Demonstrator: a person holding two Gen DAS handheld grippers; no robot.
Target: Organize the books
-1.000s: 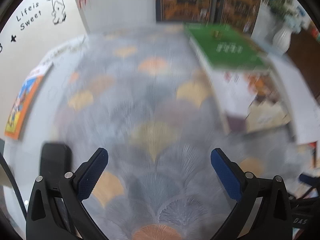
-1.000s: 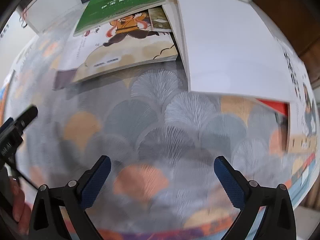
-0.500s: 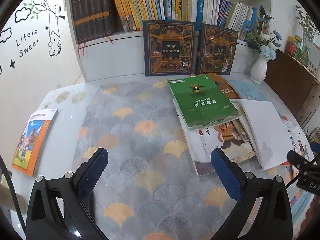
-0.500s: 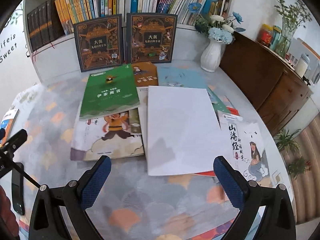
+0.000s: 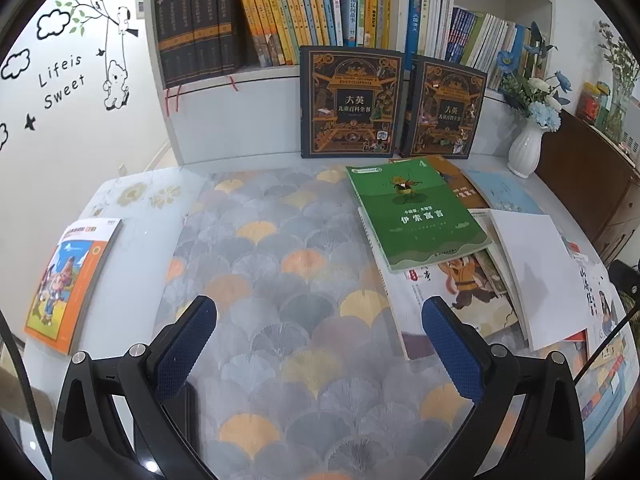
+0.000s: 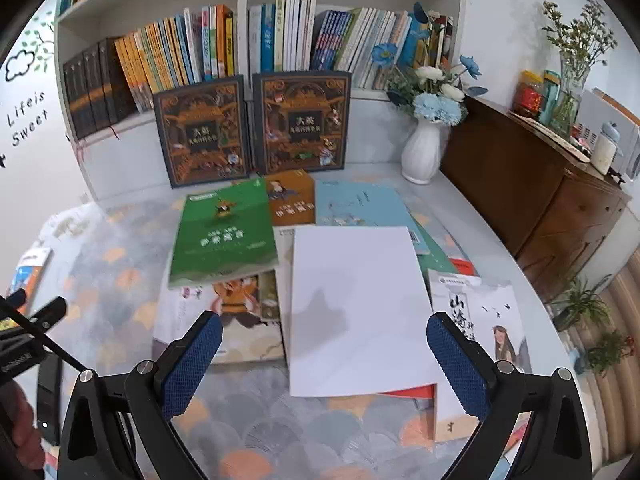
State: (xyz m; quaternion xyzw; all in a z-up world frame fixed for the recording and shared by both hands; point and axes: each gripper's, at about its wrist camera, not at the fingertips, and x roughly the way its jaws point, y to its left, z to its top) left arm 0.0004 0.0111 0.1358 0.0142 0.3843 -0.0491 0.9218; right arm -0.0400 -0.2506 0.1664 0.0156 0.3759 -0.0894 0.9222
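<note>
Several books lie in a loose pile on the right of the table: a green book (image 5: 416, 216) (image 6: 224, 236) on top of a cartoon-cover book (image 5: 460, 300) (image 6: 236, 312), a white-covered book (image 5: 536, 276) (image 6: 356, 312), an orange-brown book (image 6: 290, 200), a light blue book (image 6: 360, 204) and a white book with a girl (image 6: 484, 320). An orange book (image 5: 68, 280) lies alone at the left edge. My left gripper (image 5: 320, 344) is open and empty above the patterned cloth (image 5: 280, 280). My right gripper (image 6: 324, 360) is open and empty above the white-covered book's near edge.
Two dark boxed books (image 5: 352, 104) (image 5: 444, 112) stand against the shelf (image 5: 280, 12) full of upright books. A white vase of flowers (image 5: 524, 152) (image 6: 422, 156) stands at the back right. A brown cabinet (image 6: 532, 196) is to the right. A black device (image 6: 48, 396) lies at the near left.
Both grippers have risen and tilted up from close to the cloth, so the shelf and whole table now show. Both stayed open and empty.
</note>
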